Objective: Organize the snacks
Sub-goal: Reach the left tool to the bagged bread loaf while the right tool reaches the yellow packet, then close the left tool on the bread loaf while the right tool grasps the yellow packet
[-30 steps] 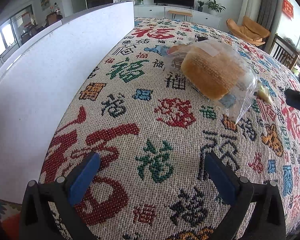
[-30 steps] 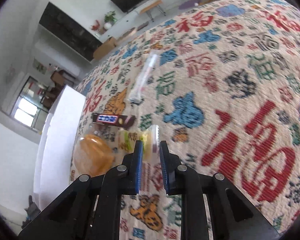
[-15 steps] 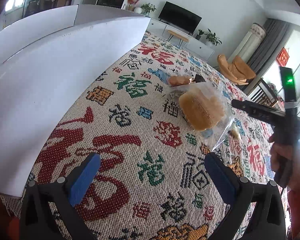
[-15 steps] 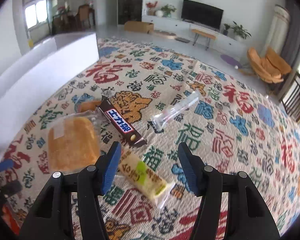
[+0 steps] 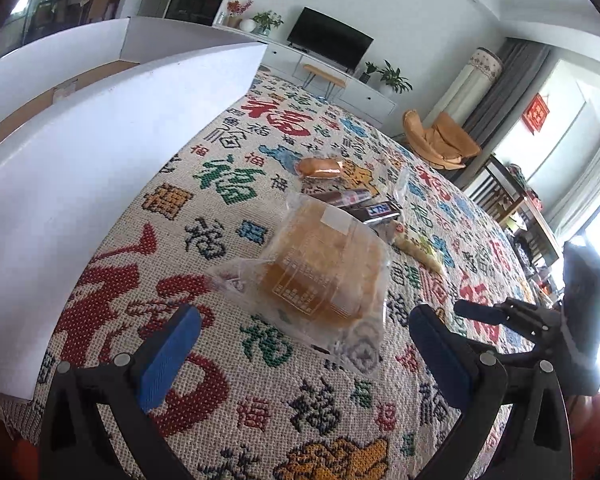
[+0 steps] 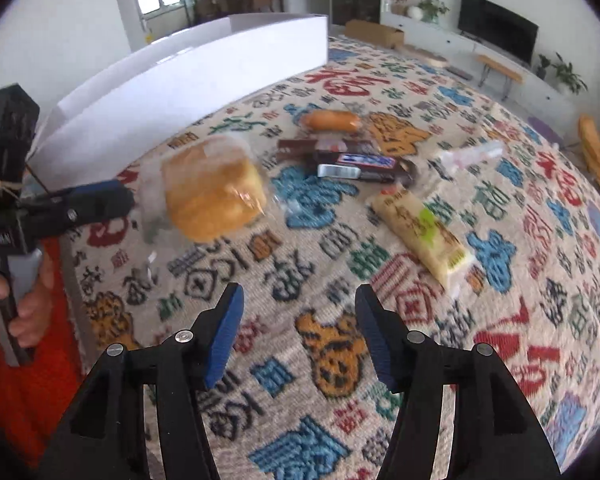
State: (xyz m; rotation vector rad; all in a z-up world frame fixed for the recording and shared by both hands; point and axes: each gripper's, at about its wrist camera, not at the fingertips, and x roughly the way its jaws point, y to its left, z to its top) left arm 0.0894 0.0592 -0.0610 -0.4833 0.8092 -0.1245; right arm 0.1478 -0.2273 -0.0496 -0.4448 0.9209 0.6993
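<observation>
Each gripper [image 6: 298, 330] has black angular arms, silver screws at the joints and blue ribbed pads [image 6: 224, 334]. The left gripper [image 5: 306, 354] looks alike. The person wears an orange-red sleeve [image 6: 28, 392].

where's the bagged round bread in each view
Left wrist view: the bagged round bread lies centre frame, just beyond the open left gripper.
Right wrist view: it sits left of centre, beside the left gripper's blue finger.
Shared landmark: the white box wall beside the bread.
</observation>
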